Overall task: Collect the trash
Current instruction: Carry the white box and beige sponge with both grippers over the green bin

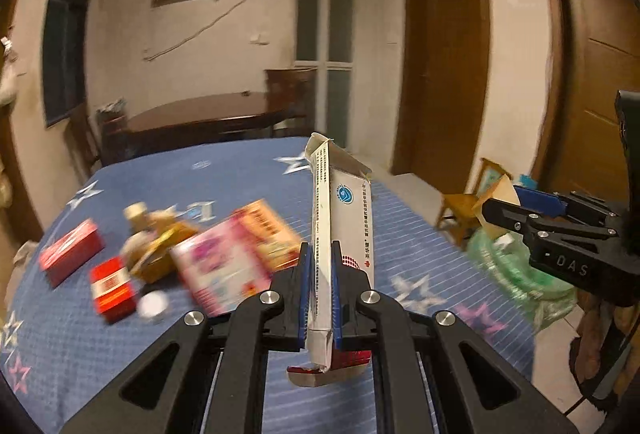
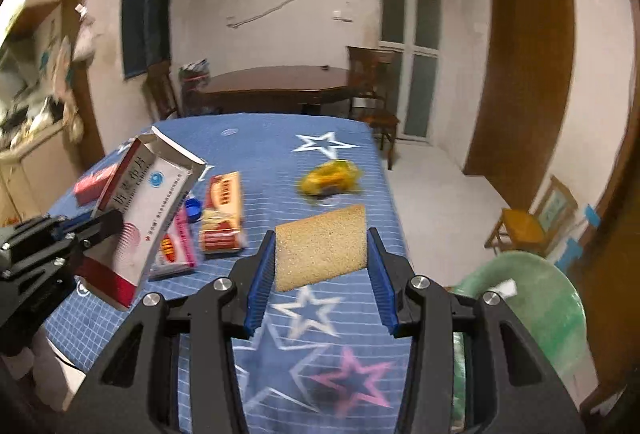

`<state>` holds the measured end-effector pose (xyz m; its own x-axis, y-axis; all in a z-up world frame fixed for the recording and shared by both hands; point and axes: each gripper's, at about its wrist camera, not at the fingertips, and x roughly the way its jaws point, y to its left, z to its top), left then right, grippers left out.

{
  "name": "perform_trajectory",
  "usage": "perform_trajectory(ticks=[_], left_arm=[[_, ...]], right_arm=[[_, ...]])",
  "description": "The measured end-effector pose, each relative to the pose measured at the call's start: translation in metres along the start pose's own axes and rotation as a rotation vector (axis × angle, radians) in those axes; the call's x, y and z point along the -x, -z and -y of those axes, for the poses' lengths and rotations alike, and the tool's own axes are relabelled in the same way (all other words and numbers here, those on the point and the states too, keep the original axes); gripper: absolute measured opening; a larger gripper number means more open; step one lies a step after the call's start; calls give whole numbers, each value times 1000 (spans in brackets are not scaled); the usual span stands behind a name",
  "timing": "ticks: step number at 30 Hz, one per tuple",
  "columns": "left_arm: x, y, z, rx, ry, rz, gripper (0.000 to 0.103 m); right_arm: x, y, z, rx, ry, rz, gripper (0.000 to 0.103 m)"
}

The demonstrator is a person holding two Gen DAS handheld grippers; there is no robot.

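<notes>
Left gripper (image 1: pixel 320 290) clamped narrow on a flattened white medicine box (image 1: pixel 340 234), held upright above the blue star-patterned table cover (image 1: pixel 248 161). Right gripper (image 2: pixel 322 274) holding a tan sponge (image 2: pixel 322 248) between half-spread fingers, over the cover's right edge. Green bag (image 2: pixel 532 306) just past that edge. Red boxes (image 1: pixel 72 250) near the left edge.

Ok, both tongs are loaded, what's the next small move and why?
Probably carry both toward the green bag beside the table. The left tongs pinch a flattened white box, the right tongs grip a sponge, so neither can pick up more.
</notes>
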<state>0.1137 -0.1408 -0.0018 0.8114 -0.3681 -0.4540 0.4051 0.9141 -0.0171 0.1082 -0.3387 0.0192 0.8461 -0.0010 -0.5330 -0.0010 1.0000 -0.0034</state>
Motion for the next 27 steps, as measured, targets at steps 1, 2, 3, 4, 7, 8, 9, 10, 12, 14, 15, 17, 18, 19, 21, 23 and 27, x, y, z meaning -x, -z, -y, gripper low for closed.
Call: perform_trajectory(ticks=[1, 2, 3, 4, 7, 8, 9, 10, 12, 14, 15, 17, 18, 19, 21, 23, 27], left_arm=[[-5, -5, 9, -8, 18, 3, 10], [-9, -9, 16, -13, 34, 3, 10], [-14, -13, 26, -19, 52, 3, 10], [-20, -19, 37, -27, 75, 3, 10], [-37, -34, 73, -54, 140, -4, 10], [-41, -38, 83, -63, 159, -6, 10], [-47, -43, 99, -77, 184, -10, 10], [-51, -46, 109, -86, 199, -11, 10], [-62, -55, 137, -107, 234, -19, 10], [-76, -60, 162, -124, 269, -41, 10], [-82, -62, 169, -132, 279, -48, 10], [-98, -64, 194, -158, 308, -78, 10], [-106, -65, 205, -171, 323, -96, 10], [-117, -65, 219, -184, 341, -118, 10], [-131, -63, 234, -197, 361, -149, 10], [-150, -58, 253, -215, 377, -189, 10], [-182, -42, 287, -243, 391, -262, 10]], right_arm=[[3, -1, 9, -15, 6, -1, 42], [6, -1, 19, -30, 14, -3, 42], [10, -2, 28, -45, 21, -4, 42], [14, -2, 41, -66, 27, -7, 42], [22, -1, 75, -106, 66, -15, 42], [25, -1, 86, -120, 75, -22, 42], [26, 0, 98, -132, 89, -31, 42], [27, 0, 106, -140, 99, -37, 42], [30, 2, 126, -165, 118, -53, 42], [30, 3, 151, -197, 133, -79, 42], [29, 4, 158, -206, 140, -88, 42], [24, 7, 177, -227, 155, -120, 42], [23, 9, 185, -235, 159, -132, 42], [21, 12, 193, -246, 162, -145, 42], [16, 18, 205, -265, 160, -169, 42], [9, 27, 219, -289, 160, -196, 42], [-1, 44, 240, -335, 155, -232, 42]])
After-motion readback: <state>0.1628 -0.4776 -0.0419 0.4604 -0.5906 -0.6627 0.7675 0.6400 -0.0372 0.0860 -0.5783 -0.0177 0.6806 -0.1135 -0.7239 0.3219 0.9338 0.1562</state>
